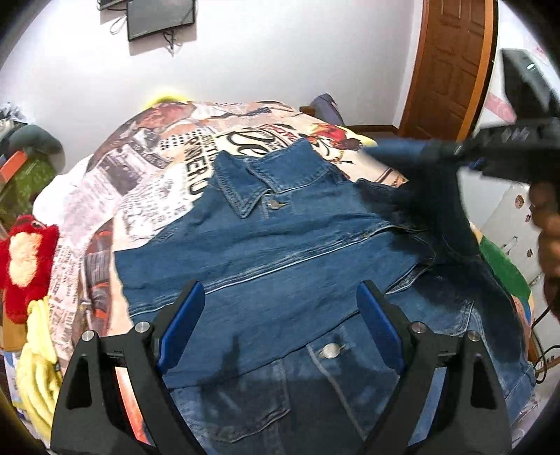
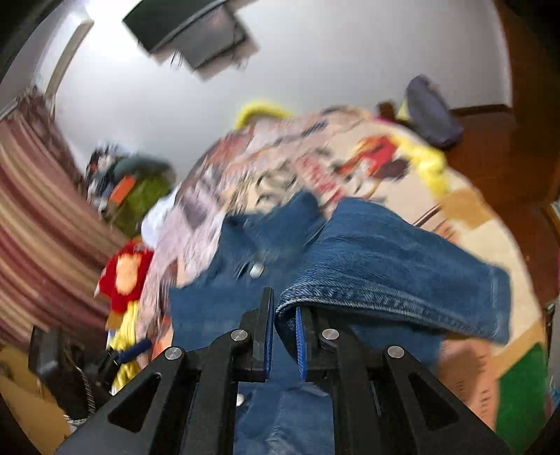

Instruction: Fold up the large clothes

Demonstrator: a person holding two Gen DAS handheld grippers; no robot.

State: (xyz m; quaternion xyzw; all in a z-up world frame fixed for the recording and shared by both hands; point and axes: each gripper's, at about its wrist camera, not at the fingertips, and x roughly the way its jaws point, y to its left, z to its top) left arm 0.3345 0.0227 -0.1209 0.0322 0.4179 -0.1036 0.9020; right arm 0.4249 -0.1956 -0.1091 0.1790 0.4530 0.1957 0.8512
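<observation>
A blue denim jacket [image 1: 280, 245] lies front-up on a bed with a newspaper-print cover [image 1: 157, 168], collar toward the far side. My left gripper [image 1: 280, 304] is open and empty, hovering above the jacket's lower front near a metal button [image 1: 330, 350]. My right gripper [image 2: 285, 315] is shut on the jacket's sleeve [image 2: 402, 266] and holds it lifted above the jacket body [image 2: 217, 308]. The right gripper also shows in the left wrist view [image 1: 507, 154], blurred, at the upper right with dark sleeve cloth hanging below it.
A red plush toy [image 1: 24, 262] and a yellow cloth [image 1: 35, 367] lie at the bed's left edge. A wooden door [image 1: 451, 66] stands at the far right. A wall monitor [image 1: 159, 15] hangs on the white wall. Striped curtains [image 2: 38, 231] hang left.
</observation>
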